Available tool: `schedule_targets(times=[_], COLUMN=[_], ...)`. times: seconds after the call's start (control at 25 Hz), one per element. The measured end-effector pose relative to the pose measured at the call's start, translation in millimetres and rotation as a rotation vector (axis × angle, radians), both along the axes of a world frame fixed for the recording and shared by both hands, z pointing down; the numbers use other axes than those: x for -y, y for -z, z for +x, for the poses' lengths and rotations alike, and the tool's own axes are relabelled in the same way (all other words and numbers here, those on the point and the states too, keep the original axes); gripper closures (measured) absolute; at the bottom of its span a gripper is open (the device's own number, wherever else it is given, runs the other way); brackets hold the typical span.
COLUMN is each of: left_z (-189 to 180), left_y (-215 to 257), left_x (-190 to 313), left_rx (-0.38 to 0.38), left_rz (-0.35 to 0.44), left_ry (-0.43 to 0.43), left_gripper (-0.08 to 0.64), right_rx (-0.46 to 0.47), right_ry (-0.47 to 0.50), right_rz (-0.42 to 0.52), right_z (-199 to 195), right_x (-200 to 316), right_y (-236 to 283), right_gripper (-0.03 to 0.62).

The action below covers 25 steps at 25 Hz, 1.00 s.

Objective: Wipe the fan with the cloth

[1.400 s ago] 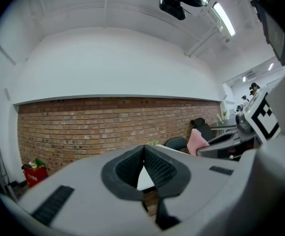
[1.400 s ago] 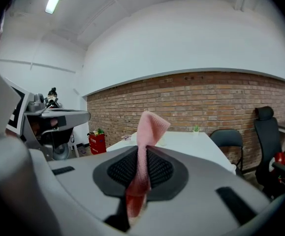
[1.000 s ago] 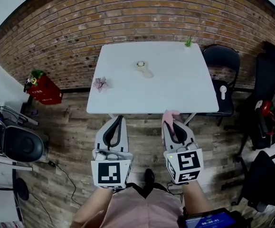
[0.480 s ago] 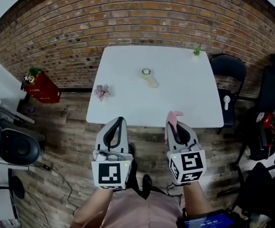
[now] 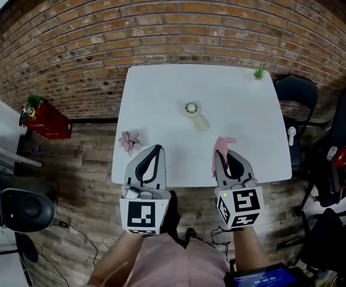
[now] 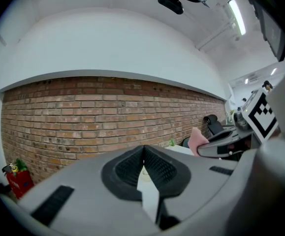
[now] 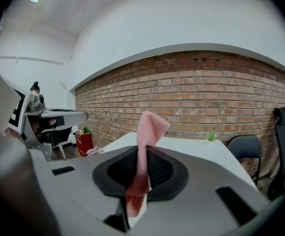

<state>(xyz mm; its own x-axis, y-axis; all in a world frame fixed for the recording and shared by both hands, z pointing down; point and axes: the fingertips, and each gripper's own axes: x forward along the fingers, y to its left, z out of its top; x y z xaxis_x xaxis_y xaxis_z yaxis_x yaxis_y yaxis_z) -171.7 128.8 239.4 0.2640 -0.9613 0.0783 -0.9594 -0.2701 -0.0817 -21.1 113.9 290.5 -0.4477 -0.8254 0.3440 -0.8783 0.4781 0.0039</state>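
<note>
A small pale hand-held fan [image 5: 194, 113] lies near the middle of the white table [image 5: 161, 94]. My right gripper [image 5: 225, 155] is shut on a pink cloth [image 5: 223, 144], which sticks up out of its jaws [image 7: 148, 127] over the table's near edge. My left gripper [image 5: 153, 151] is shut with nothing in it, also at the near edge, level with the right one. In the left gripper view the jaws meet in a thin line, and the right gripper with the pink cloth [image 6: 197, 139] shows at the right.
A small pink flower-like thing [image 5: 129, 141] lies at the table's near left corner. A little green plant [image 5: 259, 72] stands at the far right corner. A black chair [image 5: 297, 94] stands right of the table, a red box [image 5: 43, 121] left of it, a brick wall [image 5: 101, 34] behind.
Both grippers have moved forward from over the floor to over the table's near edge. The cloth stays in the right gripper. The table and fan now sit closer in the head view.
</note>
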Motion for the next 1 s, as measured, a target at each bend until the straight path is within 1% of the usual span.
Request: schedule_targets(times=[0.24,0.4,0.52,0.76,0.88,1.0], left_z=[-15.8,-21.5,-22.3,-15.7,-10.2,-3.8], left_y=[18.2,31.5,36.3,31.3,21.8,7.4], left_x=[59.3,89.0,107.4,131.4,143.9,158.7], left_rx=[0.011,0.004,0.005,0.003,0.014,0.005], left_rz=[0.035,0.069,0.077,0.071,0.043,0.0], left_ry=[-0.069,-0.11,-0.128,-0.144,-0.145,-0.155], left_gripper=[0.548,0.548,0.549,0.548,0.548,0.548], right_rx=[-0.008,-0.022,-0.028,-0.032,-0.025,-0.021], right_ry=[-0.048,-0.081,-0.094,-0.095,-0.083,-0.066], right_rz=[0.057,0.096,0.109,0.095,0.073,0.036], right_z=[-17.7,-21.5,-22.6,-21.1,-18.9,-17.2], right_x=[52.8,77.2,89.6,107.0,117.8,129.6], right_y=[25.6,46.3,52.1,46.0,37.1,23.0], right_gripper=[0.552,0.552,0.552,0.552,0.552,0.552])
